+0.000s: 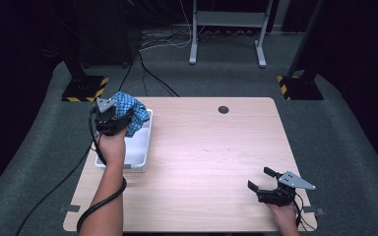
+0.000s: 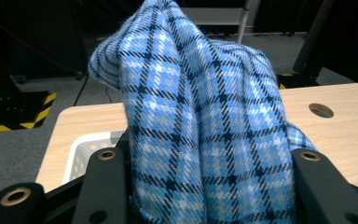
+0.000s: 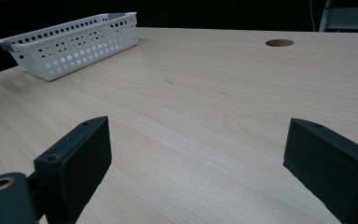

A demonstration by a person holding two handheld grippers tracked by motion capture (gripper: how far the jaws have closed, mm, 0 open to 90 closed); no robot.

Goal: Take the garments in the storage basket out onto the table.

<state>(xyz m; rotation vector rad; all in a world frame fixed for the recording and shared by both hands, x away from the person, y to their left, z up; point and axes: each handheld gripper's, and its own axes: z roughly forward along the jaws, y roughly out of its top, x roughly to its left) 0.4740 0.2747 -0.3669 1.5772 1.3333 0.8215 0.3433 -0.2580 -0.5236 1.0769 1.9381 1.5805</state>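
Note:
A bunched blue plaid cloth [image 1: 130, 111] hangs over the white perforated basket [image 1: 141, 150] at the table's left side. My left gripper [image 1: 113, 118] is shut on the cloth, holding it up above the basket's far end. In the left gripper view the cloth [image 2: 200, 121] bulges up between the two black jaws, with a corner of the basket [image 2: 81, 154] below it. My right gripper [image 1: 263, 179] rests low near the table's front right corner, open with nothing between its jaws. The right gripper view shows the basket [image 3: 70, 44] far off to the left.
The wooden table [image 1: 211, 152] has a round cable hole [image 1: 223, 109] near its far edge. Grey carpet surrounds it. Stand bases with yellow-black tape [image 1: 84, 88] and a metal frame [image 1: 226, 29] stand behind the table. A cable trails off the left arm.

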